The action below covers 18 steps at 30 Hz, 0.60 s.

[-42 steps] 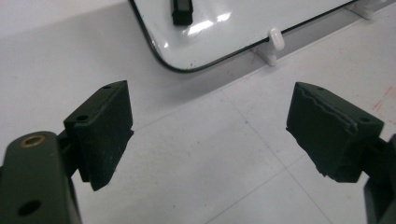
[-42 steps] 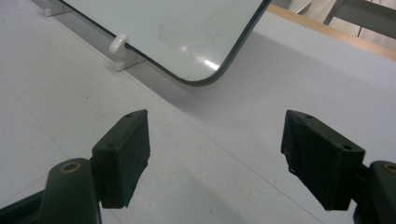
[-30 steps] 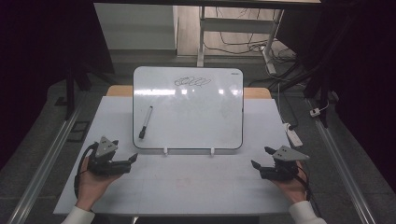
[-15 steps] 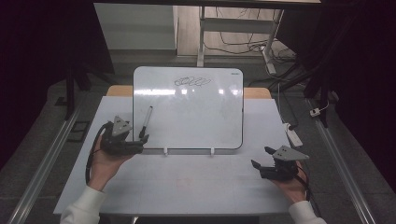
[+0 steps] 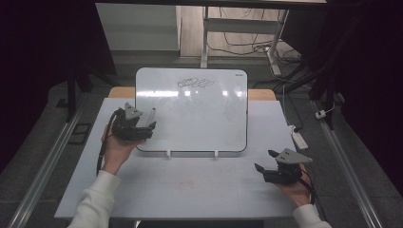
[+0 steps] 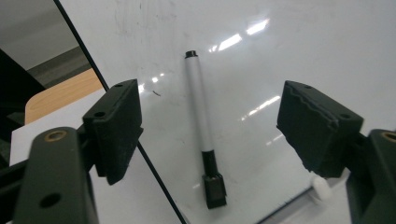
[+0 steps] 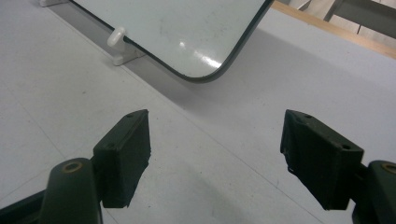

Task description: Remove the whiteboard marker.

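Found one marker (image 6: 201, 121) flat on the board (image 5: 199, 118), at nine o'clock from the board's middle, just inside the edge. Saw the black cap end pointing to six o'clock in the left gripper view.

Held the left gripper (image 6: 210, 121) over the marker, jaws wide and lately closing in, barrel between them but untouched. Kept the right gripper (image 5: 264, 160) on the table (image 5: 190, 199) at five o'clock from the board, jaws wide with nothing between them.

Judged the marker light, stiff and smooth, likely to roll or skid on the glossy board. Judged the white barrel's middle the best place to pinch, across its width, clear of the cap. Expected the ridged pads (image 6: 308, 121) to grip well enough with modest force.

Counted one marker, one board, two grippers, two white feet (image 5: 167, 153) at the board's near edge, and one scribble (image 5: 196, 83) at twelve o'clock on the board.
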Each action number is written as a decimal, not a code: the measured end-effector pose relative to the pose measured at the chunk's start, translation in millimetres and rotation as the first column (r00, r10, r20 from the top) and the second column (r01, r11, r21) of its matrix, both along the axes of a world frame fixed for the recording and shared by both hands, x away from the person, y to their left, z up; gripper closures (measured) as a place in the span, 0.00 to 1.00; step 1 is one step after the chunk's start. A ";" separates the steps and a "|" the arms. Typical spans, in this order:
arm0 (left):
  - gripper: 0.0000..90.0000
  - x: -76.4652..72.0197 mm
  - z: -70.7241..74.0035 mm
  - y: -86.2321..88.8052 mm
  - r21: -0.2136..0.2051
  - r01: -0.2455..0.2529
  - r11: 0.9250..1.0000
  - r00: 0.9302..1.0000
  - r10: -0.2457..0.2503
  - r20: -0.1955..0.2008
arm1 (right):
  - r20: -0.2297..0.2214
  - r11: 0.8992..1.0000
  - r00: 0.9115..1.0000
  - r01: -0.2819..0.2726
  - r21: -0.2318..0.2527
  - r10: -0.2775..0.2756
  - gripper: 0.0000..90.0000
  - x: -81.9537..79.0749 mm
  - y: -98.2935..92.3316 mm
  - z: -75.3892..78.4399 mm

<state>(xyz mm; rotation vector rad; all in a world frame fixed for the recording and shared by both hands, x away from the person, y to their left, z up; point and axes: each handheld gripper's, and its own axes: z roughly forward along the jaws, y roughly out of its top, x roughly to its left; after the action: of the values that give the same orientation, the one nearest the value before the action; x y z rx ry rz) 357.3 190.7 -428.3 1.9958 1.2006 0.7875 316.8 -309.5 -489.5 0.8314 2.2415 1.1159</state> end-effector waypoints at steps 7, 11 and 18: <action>0.42 17.7 -12.2 -7.2 0.066 -0.017 0.998 1.000 0.016 0.017 | -0.005 1.000 1.000 0.006 -0.011 -0.006 0.27 0.3 0.9 -1.8; 0.50 24.4 -17.3 -11.6 0.093 -0.015 0.996 1.000 0.013 0.019 | -0.009 1.000 1.000 0.006 -0.019 -0.007 0.27 0.8 1.3 -3.1; 0.61 30.8 -22.2 -14.4 0.112 -0.029 0.993 0.999 0.026 0.029 | -0.013 0.999 1.000 0.009 -0.036 -0.009 0.27 1.2 2.4 -4.9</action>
<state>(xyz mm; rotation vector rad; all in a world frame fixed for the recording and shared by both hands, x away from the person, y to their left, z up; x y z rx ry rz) 388.1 176.3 -450.5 2.0559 1.1944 0.9116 318.0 -307.0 -494.4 0.8357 2.2600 1.0656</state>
